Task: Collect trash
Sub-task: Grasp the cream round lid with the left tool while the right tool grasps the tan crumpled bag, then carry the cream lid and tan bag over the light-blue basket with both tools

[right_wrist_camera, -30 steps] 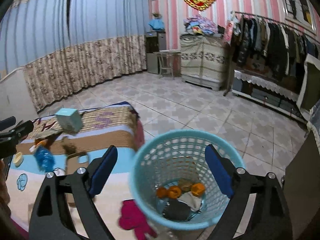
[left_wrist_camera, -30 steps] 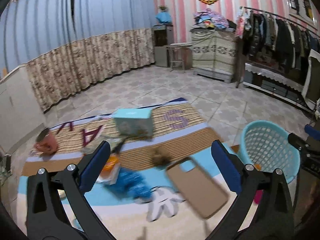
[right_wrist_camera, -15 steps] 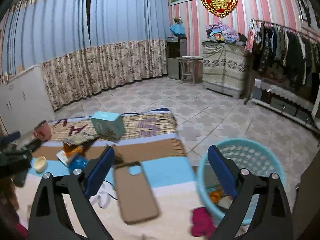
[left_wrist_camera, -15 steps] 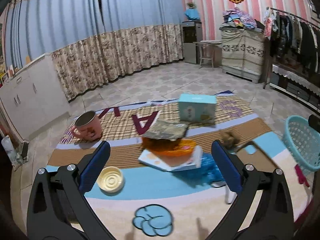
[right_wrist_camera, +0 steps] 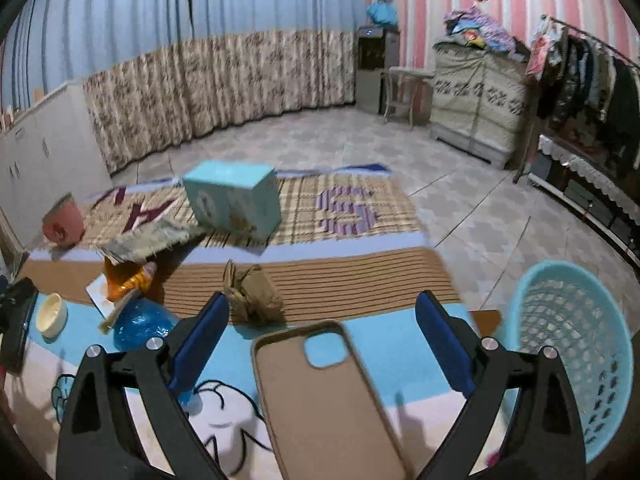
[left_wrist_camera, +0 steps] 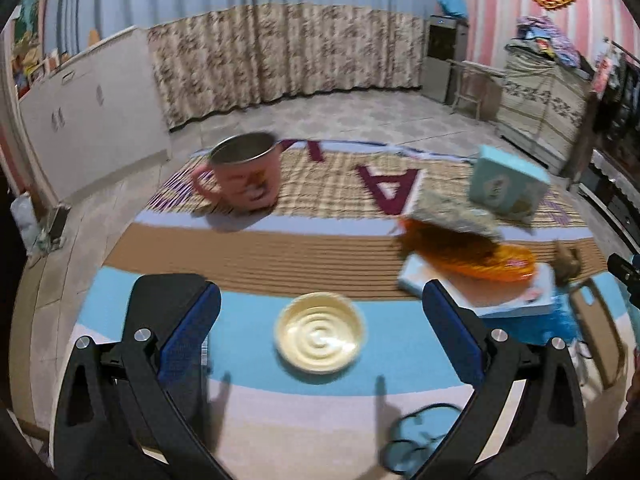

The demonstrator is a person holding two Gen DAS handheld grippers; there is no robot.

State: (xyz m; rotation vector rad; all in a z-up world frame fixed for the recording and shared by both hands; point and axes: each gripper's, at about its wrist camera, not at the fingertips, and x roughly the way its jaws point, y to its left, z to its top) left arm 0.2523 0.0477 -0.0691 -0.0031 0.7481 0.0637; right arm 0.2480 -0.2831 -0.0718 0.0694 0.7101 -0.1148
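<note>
Left tongs [left_wrist_camera: 320,320] are spread wide over the striped mat [left_wrist_camera: 280,260], gripping nothing, and between the two blue pads [left_wrist_camera: 188,332] lies a cream round lid [left_wrist_camera: 319,333], flat on the blue band. Up and left of it, a pink mug [left_wrist_camera: 244,178] stands upright on the plaid part. Sliding right: an orange wrapper [left_wrist_camera: 472,256] sits on a flat white-and-blue packet [left_wrist_camera: 500,296] with a grey crumpled sheet [left_wrist_camera: 452,216] on top, and a teal box [left_wrist_camera: 506,186] stands behind the pile.

Over to the right wrist view. Far left, the same lid shows beside the mat's edge, the pink mug behind it. Then a blue crinkled bag [right_wrist_camera: 140,324] just beside the left pad. Right tongs [right_wrist_camera: 322,336] are also wide apart and holding nothing; between them lies a tan phone case [right_wrist_camera: 324,396], open side up, with a brown crumpled paper wad [right_wrist_camera: 252,296] just beyond its top edge. The teal box stands further back. At far right, off the mat on the tiled floor [right_wrist_camera: 480,208], stands the light-blue mesh basket [right_wrist_camera: 576,356]; its contents cannot be made out.
</note>
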